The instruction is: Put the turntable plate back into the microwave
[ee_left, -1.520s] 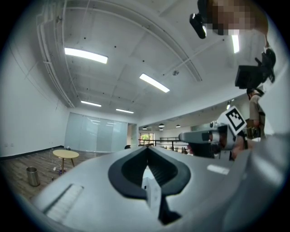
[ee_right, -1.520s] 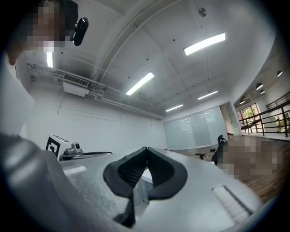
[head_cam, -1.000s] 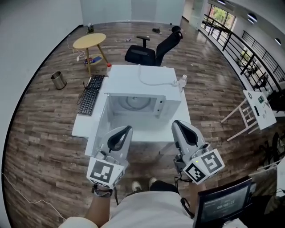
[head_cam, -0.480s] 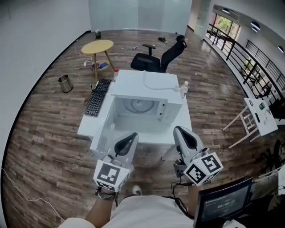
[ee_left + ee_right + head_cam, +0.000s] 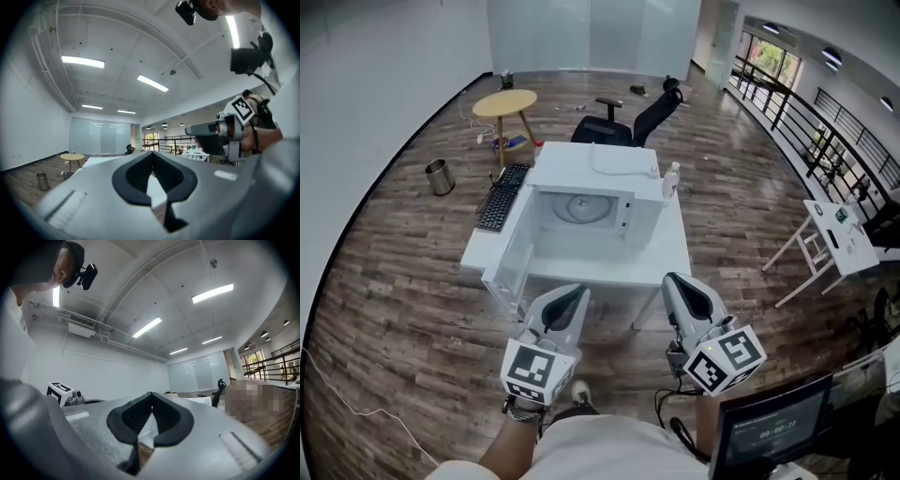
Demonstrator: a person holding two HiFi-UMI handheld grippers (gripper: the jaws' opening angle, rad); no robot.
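Note:
The white microwave [image 5: 602, 178] stands on a white table [image 5: 670, 248] with its door [image 5: 510, 263] swung open to the left. A round pale turntable plate [image 5: 584, 208] lies inside the cavity. Both grippers hang over the wooden floor short of the table's near edge, apart from the microwave. My left gripper [image 5: 575, 292] is shut with nothing in it, as the left gripper view [image 5: 151, 154] confirms. My right gripper [image 5: 675, 281] is likewise shut and empty in the right gripper view [image 5: 151, 394]. Both point level toward the table.
A black keyboard [image 5: 498, 197] lies on the table's left end and a small bottle [image 5: 671, 176] stands right of the microwave. Behind are an office chair [image 5: 637, 117], a round wooden table [image 5: 511, 101] and a metal bin [image 5: 440, 176]. A white rack [image 5: 825, 239] stands at right.
Both grippers have drawn back from above the table's front edge to over the floor. The table and microwave now sit farther off in the head view.

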